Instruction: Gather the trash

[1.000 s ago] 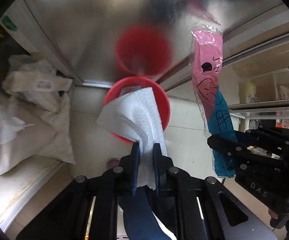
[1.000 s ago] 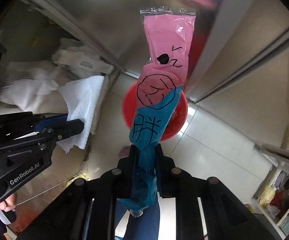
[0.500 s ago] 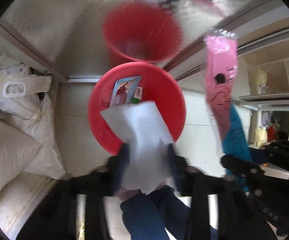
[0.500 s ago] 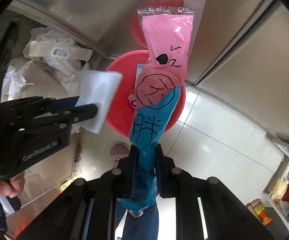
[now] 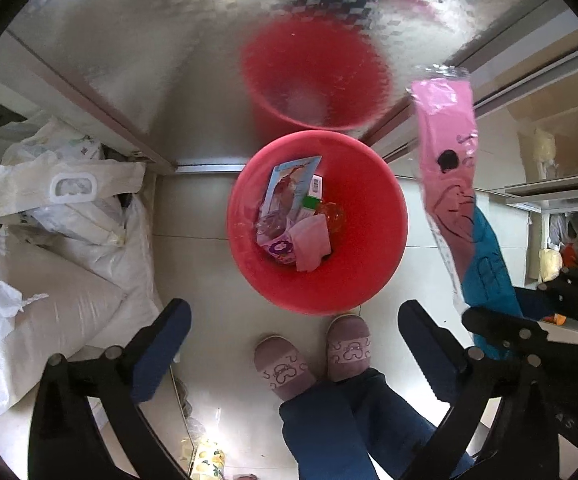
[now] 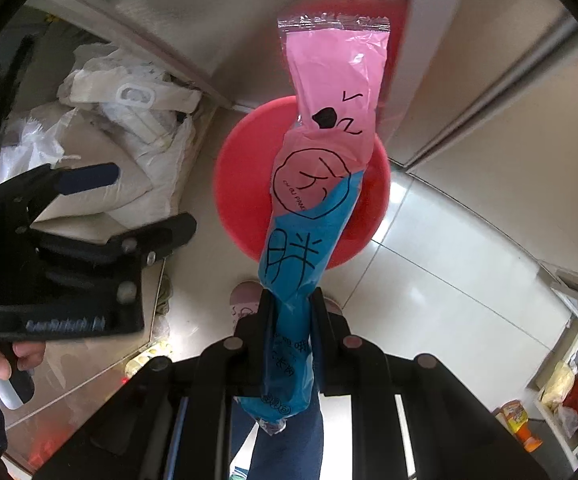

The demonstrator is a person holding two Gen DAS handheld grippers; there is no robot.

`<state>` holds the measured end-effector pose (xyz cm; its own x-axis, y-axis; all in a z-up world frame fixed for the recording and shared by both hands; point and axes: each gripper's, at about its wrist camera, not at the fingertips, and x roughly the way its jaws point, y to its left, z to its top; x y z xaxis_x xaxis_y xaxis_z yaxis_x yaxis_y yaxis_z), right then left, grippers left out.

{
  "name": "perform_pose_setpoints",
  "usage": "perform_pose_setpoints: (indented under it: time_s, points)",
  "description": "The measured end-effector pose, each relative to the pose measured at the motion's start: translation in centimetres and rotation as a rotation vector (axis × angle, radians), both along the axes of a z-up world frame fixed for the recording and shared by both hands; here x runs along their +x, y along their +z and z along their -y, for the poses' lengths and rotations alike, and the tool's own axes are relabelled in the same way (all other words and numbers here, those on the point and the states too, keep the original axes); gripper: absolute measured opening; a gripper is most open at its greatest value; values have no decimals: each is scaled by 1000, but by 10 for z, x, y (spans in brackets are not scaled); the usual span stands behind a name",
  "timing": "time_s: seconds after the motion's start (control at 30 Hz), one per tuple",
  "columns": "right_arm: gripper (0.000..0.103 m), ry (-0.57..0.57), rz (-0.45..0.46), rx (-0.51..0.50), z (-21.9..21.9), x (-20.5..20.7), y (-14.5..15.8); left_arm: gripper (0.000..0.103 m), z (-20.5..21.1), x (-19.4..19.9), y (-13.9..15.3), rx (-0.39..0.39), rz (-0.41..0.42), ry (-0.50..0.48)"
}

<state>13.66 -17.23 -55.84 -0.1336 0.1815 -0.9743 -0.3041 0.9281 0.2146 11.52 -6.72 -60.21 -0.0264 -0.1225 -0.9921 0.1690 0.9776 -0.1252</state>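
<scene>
Right gripper has its jaws clamped on the blue end of a long pink-and-blue snack wrapper, pink end flopping out ahead over the red bin; left gripper jaws wide, empty, bin just ahead w/ trash inside. Risk – the light wrapper could drift or catch the rim and land on the glossy tile floor. Tight corner – steel cabinet panels behind, white sacks left of the jaws.
</scene>
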Motion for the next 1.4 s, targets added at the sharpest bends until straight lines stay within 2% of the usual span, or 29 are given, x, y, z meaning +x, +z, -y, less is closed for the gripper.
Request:
perform_pose_setpoints:
  time_s: [0.37, 0.43, 0.47, 0.53, 0.57, 0.6, 0.8, 0.93, 1.07, 1.13, 1.2, 1.4]
  points:
    - [16, 55, -16, -22, -14, 2, -20, 103, -30, -13, -7, 1, -18, 78]
    - [23, 63, -18, -35, -17, 2, -23, 103, -33, -15, -6, 8, -22, 91]
    - [30, 68, -19, -41, -16, 2, -22, 103, -36, -16, -6, 13, -27, 97]
    - [48, 66, -14, -51, -16, 2, -21, 103, -39, -17, -3, 16, -37, 109]
    - [62, 64, -7, -50, -17, 1, -20, 103, -39, -18, -1, 4, -40, 110]
    - [67, 65, 1, -46, -16, 1, -18, 103, -40, -18, 2, -7, -38, 109]
    - [79, 65, 61, -22, -14, -3, 2, 103, -39, -23, 27, 34, 18, 89]
    - [82, 73, 163, -15, -14, -6, 33, 103, -38, -26, 60, 45, 81, 107]
    - [97, 35, 234, -19, -5, -9, 78, 103, -43, -29, 105, 29, 133, 141]
    - [99, 6, 264, -16, -1, -9, 101, 103, -45, -33, 130, 27, 154, 159]
    - [102, -15, 295, -7, 2, -12, 128, 103, -47, -36, 156, 17, 157, 176]
    - [102, -68, 364, 23, 5, -29, 219, 103, -45, -51, 260, -21, 240, 202]
